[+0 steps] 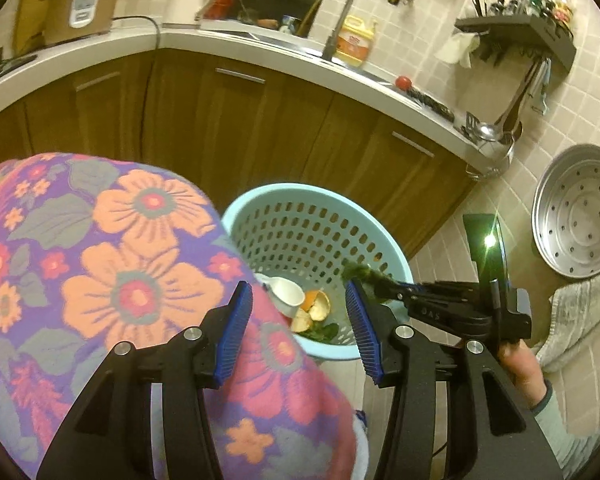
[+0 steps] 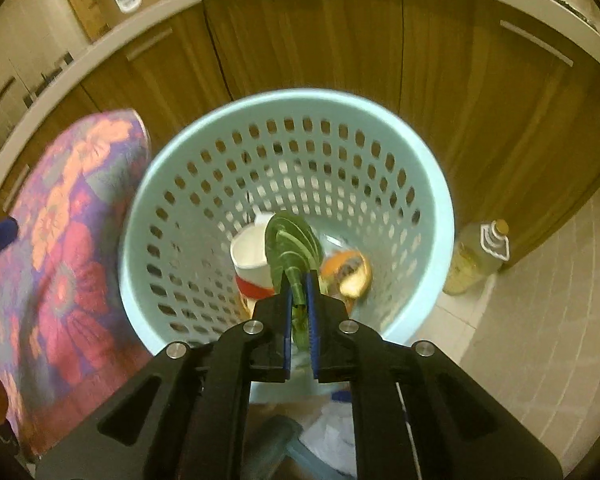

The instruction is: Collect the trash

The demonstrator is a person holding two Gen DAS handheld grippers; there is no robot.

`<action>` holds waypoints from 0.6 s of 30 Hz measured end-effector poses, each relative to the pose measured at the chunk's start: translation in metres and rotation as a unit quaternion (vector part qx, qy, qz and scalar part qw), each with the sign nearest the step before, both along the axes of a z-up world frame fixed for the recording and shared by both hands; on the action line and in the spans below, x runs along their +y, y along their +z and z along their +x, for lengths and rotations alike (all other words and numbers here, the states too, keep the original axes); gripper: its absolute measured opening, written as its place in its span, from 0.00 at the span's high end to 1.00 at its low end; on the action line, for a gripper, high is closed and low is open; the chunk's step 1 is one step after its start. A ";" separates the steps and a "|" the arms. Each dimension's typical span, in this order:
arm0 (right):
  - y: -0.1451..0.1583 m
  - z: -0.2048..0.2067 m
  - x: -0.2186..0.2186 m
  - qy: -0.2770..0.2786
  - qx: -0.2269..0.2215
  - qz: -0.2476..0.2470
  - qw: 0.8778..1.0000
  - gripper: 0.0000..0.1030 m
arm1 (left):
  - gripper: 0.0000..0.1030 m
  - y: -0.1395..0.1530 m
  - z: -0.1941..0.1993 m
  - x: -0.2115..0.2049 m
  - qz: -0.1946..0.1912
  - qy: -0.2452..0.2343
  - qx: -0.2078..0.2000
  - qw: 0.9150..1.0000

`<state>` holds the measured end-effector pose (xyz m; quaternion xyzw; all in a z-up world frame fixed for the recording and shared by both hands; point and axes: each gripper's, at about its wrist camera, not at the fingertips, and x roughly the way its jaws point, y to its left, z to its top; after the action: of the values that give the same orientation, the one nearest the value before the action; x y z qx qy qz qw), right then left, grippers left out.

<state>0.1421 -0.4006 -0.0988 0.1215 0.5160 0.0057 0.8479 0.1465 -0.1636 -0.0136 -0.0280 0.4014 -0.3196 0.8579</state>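
A light blue perforated waste basket [image 2: 428,216] stands on the floor by the wooden cabinets; it also shows in the left wrist view [image 1: 260,204]. Inside lie a white paper cup [image 2: 250,254], orange peel [image 2: 350,270] and green scraps [image 1: 320,332]. My right gripper [image 2: 299,284] is shut on a green vegetable leaf [image 2: 290,244] and holds it over the basket's opening; it shows from the side in the left wrist view [image 1: 360,276]. My left gripper [image 1: 300,320] is open and empty, above a flowered cloth and the basket's near rim.
A flowered cushion or cloth [image 1: 100,264] lies left of the basket. An oil bottle [image 2: 476,260] stands on the tiled floor to its right. Wooden cabinets [image 1: 260,120] with a white counter are behind. A metal steamer tray [image 1: 580,212] leans on the wall.
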 end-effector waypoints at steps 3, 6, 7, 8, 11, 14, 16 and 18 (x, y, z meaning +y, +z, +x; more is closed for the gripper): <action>0.002 -0.004 0.008 0.012 0.010 -0.006 1.000 0.93 | 0.54 0.000 0.001 0.013 -0.008 0.009 0.004 1.000; 0.006 -0.008 0.015 0.022 0.009 -0.003 1.000 0.89 | 0.54 0.001 -0.002 0.021 -0.011 0.015 0.000 1.000; 0.007 -0.008 0.017 0.024 0.009 -0.003 1.000 0.85 | 0.54 0.001 -0.003 0.023 -0.012 0.016 -0.001 1.000; 0.007 -0.009 0.019 0.025 0.013 -0.005 1.000 0.82 | 0.54 0.002 -0.003 0.026 -0.012 0.017 -0.002 1.000; 0.010 -0.011 0.024 0.028 0.019 -0.013 0.999 0.68 | 0.54 0.002 -0.005 0.034 -0.011 0.023 -0.003 1.000; 0.022 -0.016 0.024 0.028 -0.008 -0.008 1.000 0.67 | 0.54 0.002 -0.004 0.042 -0.014 0.030 -0.005 0.999; 0.033 -0.021 0.027 0.026 -0.037 -0.005 0.999 0.67 | 0.54 0.001 -0.004 0.048 -0.016 0.038 -0.008 0.999; 0.045 -0.028 0.034 0.023 -0.074 -0.004 0.997 0.65 | 0.51 -0.001 -0.004 0.053 -0.013 0.051 -0.021 0.998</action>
<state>0.1138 -0.3669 -0.0540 0.1055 0.4545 0.0326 0.8839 0.1422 -0.1103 -0.0145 -0.0527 0.3770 -0.2807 0.8811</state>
